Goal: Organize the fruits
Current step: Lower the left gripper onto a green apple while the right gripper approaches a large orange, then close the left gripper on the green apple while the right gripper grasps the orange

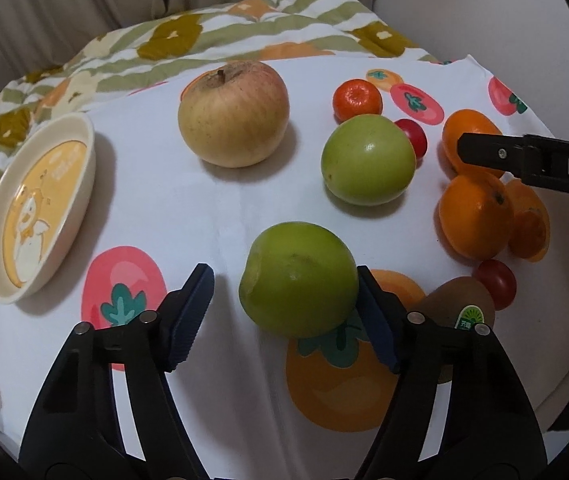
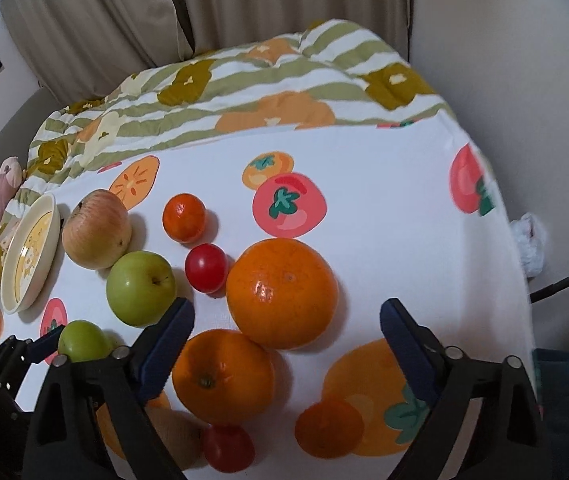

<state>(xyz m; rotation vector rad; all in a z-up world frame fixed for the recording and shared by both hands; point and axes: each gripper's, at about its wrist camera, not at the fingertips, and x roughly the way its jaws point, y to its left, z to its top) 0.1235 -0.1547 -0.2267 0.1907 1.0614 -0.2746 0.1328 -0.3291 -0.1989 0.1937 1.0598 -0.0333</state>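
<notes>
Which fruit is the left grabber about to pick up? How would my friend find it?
Start at the cream bowl on the white cloth, then look right, nearest the camera. The green apple sits between the left gripper fingers. Its twin lies farther back, beside a cherry tomato.

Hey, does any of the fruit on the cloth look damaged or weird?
Yes. The green fruit between the left tool's fingers has a flattened, dented-looking patch on its left side. The other fruit looks whole.
</notes>
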